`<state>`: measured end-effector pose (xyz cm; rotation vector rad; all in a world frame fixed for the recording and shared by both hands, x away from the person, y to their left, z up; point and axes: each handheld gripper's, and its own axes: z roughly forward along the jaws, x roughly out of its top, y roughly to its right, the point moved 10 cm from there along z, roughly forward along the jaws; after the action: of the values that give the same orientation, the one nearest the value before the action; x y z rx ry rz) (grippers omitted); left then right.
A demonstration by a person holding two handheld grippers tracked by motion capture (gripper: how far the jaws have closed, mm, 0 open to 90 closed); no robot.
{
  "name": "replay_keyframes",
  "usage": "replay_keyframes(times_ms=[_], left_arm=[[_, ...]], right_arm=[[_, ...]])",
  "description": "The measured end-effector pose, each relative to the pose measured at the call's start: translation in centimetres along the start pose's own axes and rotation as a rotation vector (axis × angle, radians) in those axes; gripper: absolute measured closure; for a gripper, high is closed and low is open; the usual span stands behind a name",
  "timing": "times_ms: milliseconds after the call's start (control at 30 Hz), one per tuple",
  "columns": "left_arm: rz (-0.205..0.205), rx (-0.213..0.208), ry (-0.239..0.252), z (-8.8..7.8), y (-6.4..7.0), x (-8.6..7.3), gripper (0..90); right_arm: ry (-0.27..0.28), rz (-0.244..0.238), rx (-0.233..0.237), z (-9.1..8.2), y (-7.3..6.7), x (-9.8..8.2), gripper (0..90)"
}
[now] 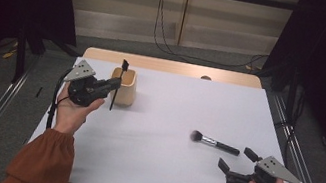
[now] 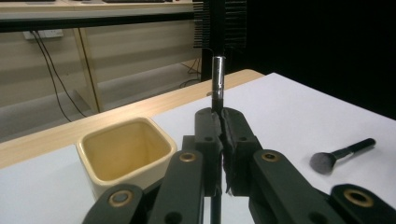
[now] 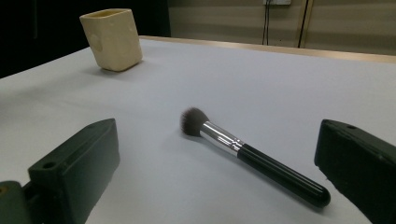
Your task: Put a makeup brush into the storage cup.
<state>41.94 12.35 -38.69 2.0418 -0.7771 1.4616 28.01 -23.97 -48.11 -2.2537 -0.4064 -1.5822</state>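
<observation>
The left hand (image 1: 74, 106) is raised, palm up, its gripper (image 1: 114, 83) clenched on the thin black handle of a comb brush (image 1: 118, 83) held upright, silver ferrule and dark bristles above the jaws. Just beyond the jaws stands a cream cup (image 1: 124, 87). The right gripper (image 1: 235, 160) rests low with jaws spread wide, a powder brush (image 1: 215, 143) lying just ahead of them.

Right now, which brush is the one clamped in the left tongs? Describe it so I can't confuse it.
Start at the square cream holder cup near the white table's far left corner. Beside it, the left tongs hold a thin black comb-headed brush upright. Unlike the fluffy round-headed black-handled brush lying flat, its head is flat with straight teeth.
</observation>
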Motion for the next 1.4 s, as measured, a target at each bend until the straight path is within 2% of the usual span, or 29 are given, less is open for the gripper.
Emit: replay_keyframes(times_ms=[67, 100, 167, 267, 667, 800, 900, 967, 1033, 1167, 1233, 1300, 1333, 1400], left_arm=[[-0.001, 0.0, 0.005, 0.2, -0.2, 0.4, 85.9], [-0.014, 0.0, 0.013, 0.2, -0.2, 0.7, 85.9], [-0.014, 0.03, 0.005, 0.2, -0.6, 1.1, 85.9], [-0.012, 0.043, 0.016, 0.2, -0.8, 1.6, 85.9], [-0.036, 0.066, 0.042, 1.1, -2.9, 3.1, 85.9], [-0.025, 0.068, 0.041, 1.6, -3.0, 3.6, 85.9], [-0.038, 0.061, 0.047, 2.0, -3.1, 4.0, 85.9], [-0.029, 0.066, 0.047, 2.2, -3.3, 4.1, 85.9], [-0.043, 0.067, 0.046, 2.5, -3.6, 4.2, 85.9], [-0.036, 0.08, 0.047, 3.2, -4.2, 4.2, 85.9], [-0.051, 0.079, 0.048, 3.5, -4.5, 4.1, 85.9], [-0.041, 0.098, 0.044, 3.7, -4.9, 4.0, 85.9], [-0.052, 0.098, 0.052, 3.8, -5.0, 3.9, 85.9], [-0.05, 0.107, 0.06, 4.0, -5.2, 4.0, 85.9]], right_arm=[[0.0, 0.0, -0.001, 0.0, 0.0, 0.0, 0.0], [-0.005, -0.006, 0.001, 0.0, 0.0, -0.1, 0.0], [-0.008, -0.007, 0.002, 0.0, 0.0, -0.1, 0.0], [-0.006, -0.01, 0.002, 0.0, 0.0, -0.1, 0.0], [0.007, -0.001, 0.009, 0.0, -0.1, 0.0, 0.0], [0.018, -0.005, 0.016, 0.0, -0.1, 0.0, 0.0], [0.013, -0.007, 0.02, 0.0, -0.1, -0.1, 0.0], [0.017, -0.001, 0.027, 0.0, -0.2, 0.0, 0.0], [0.019, -0.003, 0.031, 0.0, -0.3, 0.0, 0.0], [0.023, -0.003, 0.033, 0.0, -0.3, 0.0, 0.0], [0.022, -0.004, 0.032, 0.0, -0.2, 0.0, 0.0], [0.021, -0.003, 0.032, -0.1, -0.2, 0.0, 0.0], [0.021, -0.003, 0.031, -0.1, -0.2, 0.0, 0.0], [0.018, -0.003, 0.033, 0.0, -0.3, -0.1, 0.0]])
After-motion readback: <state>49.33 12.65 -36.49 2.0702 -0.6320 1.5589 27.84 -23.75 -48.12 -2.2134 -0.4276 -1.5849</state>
